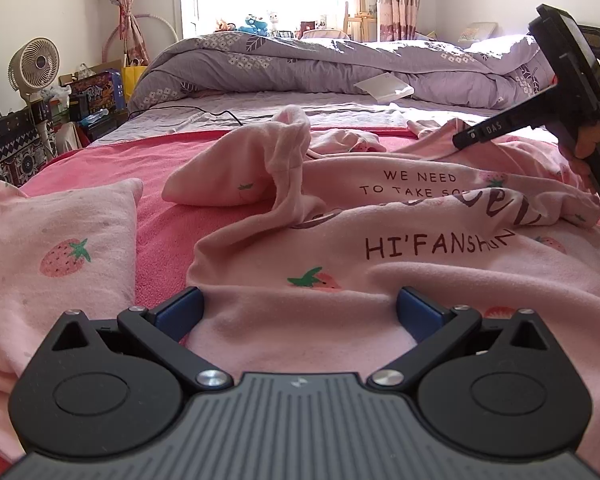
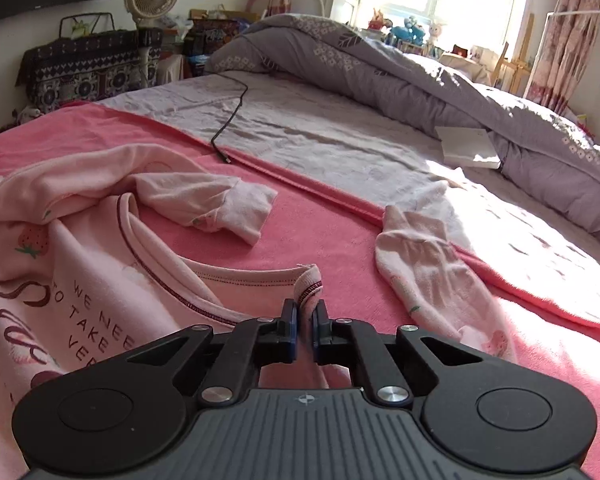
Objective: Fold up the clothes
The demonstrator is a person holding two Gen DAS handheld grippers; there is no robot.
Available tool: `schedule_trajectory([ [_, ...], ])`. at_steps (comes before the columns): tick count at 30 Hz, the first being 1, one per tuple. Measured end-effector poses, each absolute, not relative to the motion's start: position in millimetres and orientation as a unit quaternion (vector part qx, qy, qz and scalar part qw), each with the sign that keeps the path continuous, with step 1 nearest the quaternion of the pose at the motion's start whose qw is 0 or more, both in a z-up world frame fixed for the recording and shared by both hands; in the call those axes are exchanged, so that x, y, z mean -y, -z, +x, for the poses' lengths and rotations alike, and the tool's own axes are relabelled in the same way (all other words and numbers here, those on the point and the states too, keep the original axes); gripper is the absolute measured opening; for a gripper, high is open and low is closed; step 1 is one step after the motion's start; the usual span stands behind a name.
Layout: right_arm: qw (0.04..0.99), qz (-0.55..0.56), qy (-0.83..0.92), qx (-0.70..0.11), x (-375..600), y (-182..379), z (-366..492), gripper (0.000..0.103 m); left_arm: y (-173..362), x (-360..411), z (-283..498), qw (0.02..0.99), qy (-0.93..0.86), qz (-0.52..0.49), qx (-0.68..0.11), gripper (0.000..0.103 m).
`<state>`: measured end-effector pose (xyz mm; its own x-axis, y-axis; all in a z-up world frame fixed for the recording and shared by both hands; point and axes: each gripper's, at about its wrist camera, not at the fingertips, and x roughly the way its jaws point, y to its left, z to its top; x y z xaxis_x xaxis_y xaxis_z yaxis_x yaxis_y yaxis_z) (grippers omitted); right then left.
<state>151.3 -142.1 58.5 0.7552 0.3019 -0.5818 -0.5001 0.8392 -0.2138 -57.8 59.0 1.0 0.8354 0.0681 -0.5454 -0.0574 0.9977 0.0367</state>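
Two hand-held grippers on one pink top (image 1: 400, 248), rumpled on the bed's pink blanket (image 2: 320, 236). Left hand-held gripper (image 1: 300, 312): jaws spread, straddling the near hem. Right hand-held gripper (image 2: 305, 320): pressed together, pinching the neckline edge. Likely mid-straighten; next needs left closing, then pulling flat. No containers seen holding clothes.

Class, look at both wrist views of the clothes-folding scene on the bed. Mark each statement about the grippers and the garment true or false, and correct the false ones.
1. The right gripper is shut on the pink top's neckline. True.
2. The left gripper is clamped tight on the pink top. False: its fingers stand wide apart, with fabric between them.
3. The pink top carries strawberry prints and lettering. True.
4. The black cable lies across the pink top. False: it lies on the grey sheet.
5. A grey floral quilt is bunched at the bed's far side. True.
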Motion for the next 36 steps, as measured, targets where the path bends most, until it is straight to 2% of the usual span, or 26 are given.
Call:
schedule_trajectory([
  [6, 0.954, -0.159, -0.126, -0.219, 136, -82, 208, 0.008, 0, -60, -59, 0.960, -0.022, 0.005, -0.279, 0.103],
  [8, 0.945, -0.164, -0.112, -0.260, 128, -58, 230, 0.011, 0, -61, -60, 0.961, -0.020, 0.004, -0.277, 0.103],
  [10, 0.917, -0.189, -0.103, -0.336, 121, -12, 255, 0.014, 1, -61, -60, 0.961, -0.018, 0.002, -0.275, 0.103],
  [12, 0.925, -0.210, -0.104, -0.299, 114, -4, 248, 0.018, 1, -62, -60, 0.962, -0.016, 0.000, -0.273, 0.103],
  [13, 0.923, -0.215, -0.109, -0.301, 111, -8, 248, 0.023, 2, -62, -60, 0.962, -0.015, 0.000, -0.273, 0.103],
  [16, 0.936, -0.164, -0.137, -0.279, 110, -38, 243, 0.073, 3, -63, -60, 0.963, -0.012, -0.003, -0.269, 0.103],
  [17, 0.941, -0.132, -0.153, -0.271, 111, -57, 232, 0.083, 1, -64, -61, 0.963, -0.012, -0.004, -0.268, 0.103],
  [20, 0.920, -0.046, -0.256, -0.295, 93, -92, 225, 0.097, 0, -66, -63, 0.965, -0.007, -0.010, -0.261, 0.103],
  [24, 0.878, -0.023, -0.308, -0.366, 28, -98, 228, 0.097, 1, -70, -68, 0.969, 0.007, -0.022, -0.247, 0.103],
  [27, 0.857, -0.052, -0.264, -0.440, -20, -67, 256, 0.093, 1, -71, -74, 0.971, 0.020, -0.031, -0.235, 0.102],
  [28, 0.851, -0.042, -0.248, -0.461, -26, -58, 263, 0.076, 1, -72, -75, 0.972, 0.023, -0.034, -0.232, 0.102],
  [29, 0.844, -0.029, -0.232, -0.482, -32, -48, 269, 0.042, 1, -73, -77, 0.972, 0.026, -0.036, -0.229, 0.102],
  [30, 0.837, -0.016, -0.216, -0.503, -38, -38, 276, 0.029, 1, -73, -78, 0.973, 0.030, -0.038, -0.226, 0.102],
  [32, 0.852, 0.013, -0.195, -0.487, -38, -44, 265, 0.015, 1, -75, -80, 0.974, 0.036, -0.042, -0.220, 0.102],
  [36, 0.870, 0.003, -0.250, -0.425, -48, -86, 237, 0.015, 1, -77, -83, 0.975, 0.045, -0.051, -0.211, 0.102],
])
